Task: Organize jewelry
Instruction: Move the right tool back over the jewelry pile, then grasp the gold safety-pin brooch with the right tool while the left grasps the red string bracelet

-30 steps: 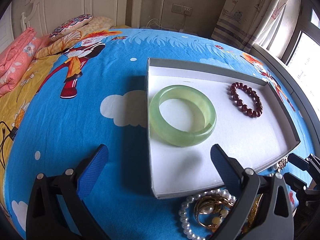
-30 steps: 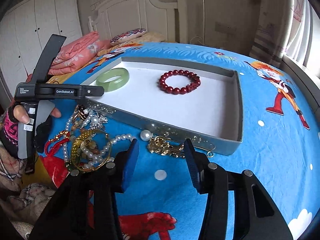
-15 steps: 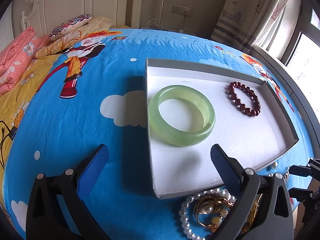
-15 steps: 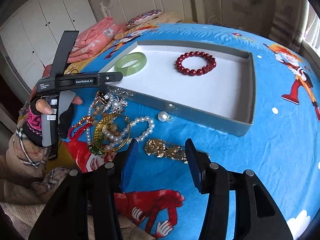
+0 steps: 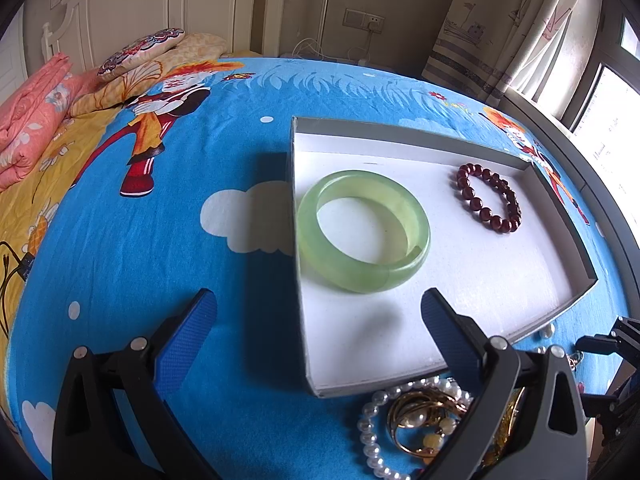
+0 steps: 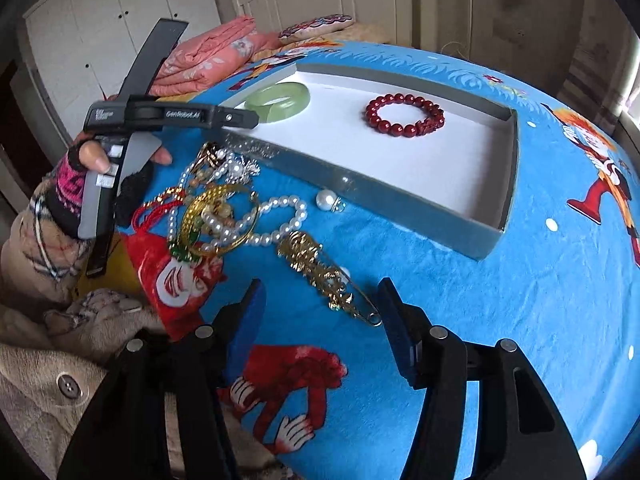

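Note:
A grey-walled tray (image 5: 295,184) with a white floor lies on the blue bedspread. In it sit a pale green bangle (image 5: 312,236) and a dark red bead bracelet (image 5: 486,214). My left gripper (image 5: 316,304) hangs open over the tray's near corner, holding nothing. A tangle of pearl strands and gold rings (image 6: 216,216) lies outside the tray's wall (image 6: 380,196). My right gripper (image 6: 320,292) hovers over a gold brooch with a long pin (image 6: 308,256). Its jaws are opening, and the pin's end lies between the fingertips, untouched.
A loose pearl earring (image 6: 326,200) rests against the tray wall. A gloved hand (image 6: 92,156) holds the left gripper's handle beside the pile. Folded pink bedding (image 6: 208,60) and a pillow (image 5: 140,50) lie at the bed's head. A window is on the right.
The right gripper has tilted and rolled, drawn closer to the gold brooch, and its jaws stand wider. The left gripper and the tray's contents have not moved.

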`<state>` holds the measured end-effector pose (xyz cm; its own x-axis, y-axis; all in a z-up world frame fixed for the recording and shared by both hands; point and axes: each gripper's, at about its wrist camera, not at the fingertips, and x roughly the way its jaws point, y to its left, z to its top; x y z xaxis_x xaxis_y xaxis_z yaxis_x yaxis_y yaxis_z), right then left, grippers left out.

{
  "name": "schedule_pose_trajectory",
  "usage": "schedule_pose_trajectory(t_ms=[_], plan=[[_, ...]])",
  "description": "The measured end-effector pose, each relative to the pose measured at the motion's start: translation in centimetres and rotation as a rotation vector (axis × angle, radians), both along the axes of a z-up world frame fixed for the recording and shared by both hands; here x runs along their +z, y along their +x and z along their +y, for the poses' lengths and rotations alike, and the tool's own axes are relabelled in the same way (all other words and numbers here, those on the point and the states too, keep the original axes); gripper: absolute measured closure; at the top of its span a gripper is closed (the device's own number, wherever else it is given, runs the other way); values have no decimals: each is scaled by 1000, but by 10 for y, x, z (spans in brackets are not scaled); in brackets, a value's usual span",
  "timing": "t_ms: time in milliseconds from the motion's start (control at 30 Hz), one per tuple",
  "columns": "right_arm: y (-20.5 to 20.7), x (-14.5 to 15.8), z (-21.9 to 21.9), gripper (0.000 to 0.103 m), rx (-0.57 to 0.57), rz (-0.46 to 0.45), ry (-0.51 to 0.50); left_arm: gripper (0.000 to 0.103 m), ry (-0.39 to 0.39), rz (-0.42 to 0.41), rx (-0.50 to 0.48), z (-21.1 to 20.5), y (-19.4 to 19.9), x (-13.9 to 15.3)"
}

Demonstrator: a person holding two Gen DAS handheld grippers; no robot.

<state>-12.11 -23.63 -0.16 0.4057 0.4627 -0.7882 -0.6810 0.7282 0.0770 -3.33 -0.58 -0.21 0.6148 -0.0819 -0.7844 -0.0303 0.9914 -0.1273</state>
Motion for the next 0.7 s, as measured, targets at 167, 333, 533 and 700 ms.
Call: schedule_pose_trajectory(t_ms=[167, 333, 533, 700], plan=[[-9, 0, 2, 52, -13, -34, -7, 2, 0, 0, 0, 0, 0, 0], [0, -3, 6, 72, -72, -78, -21, 2, -4, -1, -2, 0, 0, 0], [1, -5, -2, 84, -146, -114, 7, 3, -78, -28, 1, 11, -20, 6], [0, -5, -2, 84, -169, -128, 22, 3, -76, -96, -93, 10, -82, 22]])
